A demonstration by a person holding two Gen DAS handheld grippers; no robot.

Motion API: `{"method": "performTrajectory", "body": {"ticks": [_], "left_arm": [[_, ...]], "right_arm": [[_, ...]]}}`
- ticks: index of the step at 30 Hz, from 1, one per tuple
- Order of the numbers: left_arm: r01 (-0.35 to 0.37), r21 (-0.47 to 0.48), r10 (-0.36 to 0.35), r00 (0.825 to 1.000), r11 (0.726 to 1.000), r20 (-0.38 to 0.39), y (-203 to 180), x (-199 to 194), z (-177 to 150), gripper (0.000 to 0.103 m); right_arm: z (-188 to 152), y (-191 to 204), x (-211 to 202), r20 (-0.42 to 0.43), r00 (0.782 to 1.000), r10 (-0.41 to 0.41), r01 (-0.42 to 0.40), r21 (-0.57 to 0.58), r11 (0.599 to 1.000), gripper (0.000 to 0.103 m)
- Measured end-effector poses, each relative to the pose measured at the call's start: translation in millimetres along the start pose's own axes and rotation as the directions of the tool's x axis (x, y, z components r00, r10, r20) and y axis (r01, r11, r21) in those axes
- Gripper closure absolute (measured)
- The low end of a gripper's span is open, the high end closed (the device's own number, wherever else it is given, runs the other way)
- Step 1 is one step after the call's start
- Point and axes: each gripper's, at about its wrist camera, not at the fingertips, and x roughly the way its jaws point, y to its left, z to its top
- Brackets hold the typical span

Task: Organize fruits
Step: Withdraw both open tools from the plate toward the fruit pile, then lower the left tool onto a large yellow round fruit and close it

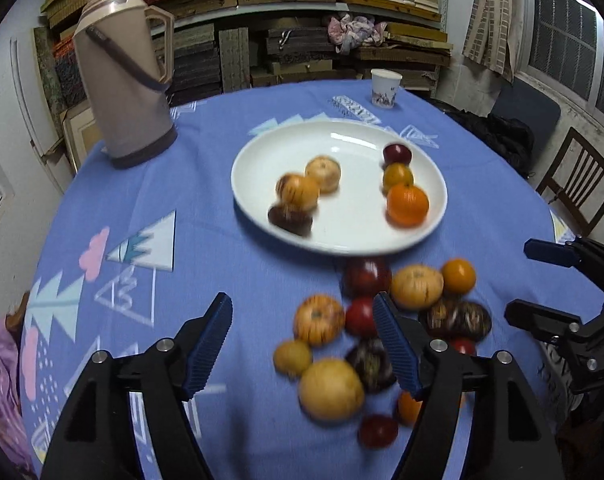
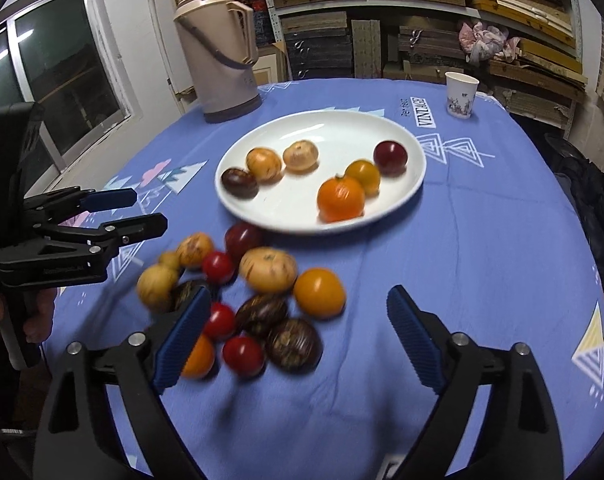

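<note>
Both claws wide, holding nothing. Left gripper (image 1: 302, 344) hovers over the near edge of the loose pile of small round fruits (image 2: 258, 296) on the blue patterned tablecloth (image 2: 482, 260); right gripper (image 2: 298, 340) hangs over the pile's right side. The pile sits just in front of the white oval plate (image 2: 322, 224), which holds six fruits: three on its left, three on its right.

Handling guess: fruits are light, smooth-skinned, rounded, so they'll roll and squirt out of a hard pinch. Red cherry-tomato-like ones (image 2: 243, 356) are probably soft. Grip across the widest part, gently. The orange fruit (image 2: 319, 292) at the pile's edge is least crowded, so take it first.
</note>
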Motion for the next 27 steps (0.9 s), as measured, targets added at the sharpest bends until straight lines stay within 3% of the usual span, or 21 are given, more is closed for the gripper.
{"method": "performTrajectory", "body": {"ticks": [10, 18, 27], "left_arm": [[-0.006, -0.056, 0.002, 0.997, 0.998, -0.076, 1, 7, -29, 0.028], [-0.003, -0.078, -0.006, 0.993, 0.997, -0.121, 2, 21, -37, 0.027], [0.005, -0.123, -0.024, 0.988, 0.992, -0.153, 8, 32, -42, 0.025]], "right_arm": [[-23, 9, -3, -0.032, 0.998, 0.053, -0.053, 0.006, 0.999, 0.015], [-35, 17, 13, -0.084, 0.994, 0.065, -0.066, -0.007, 0.998, 0.015], [-36, 13, 14, -0.078, 0.994, 0.082, -0.081, 0.010, 0.997, 0.015]]}}
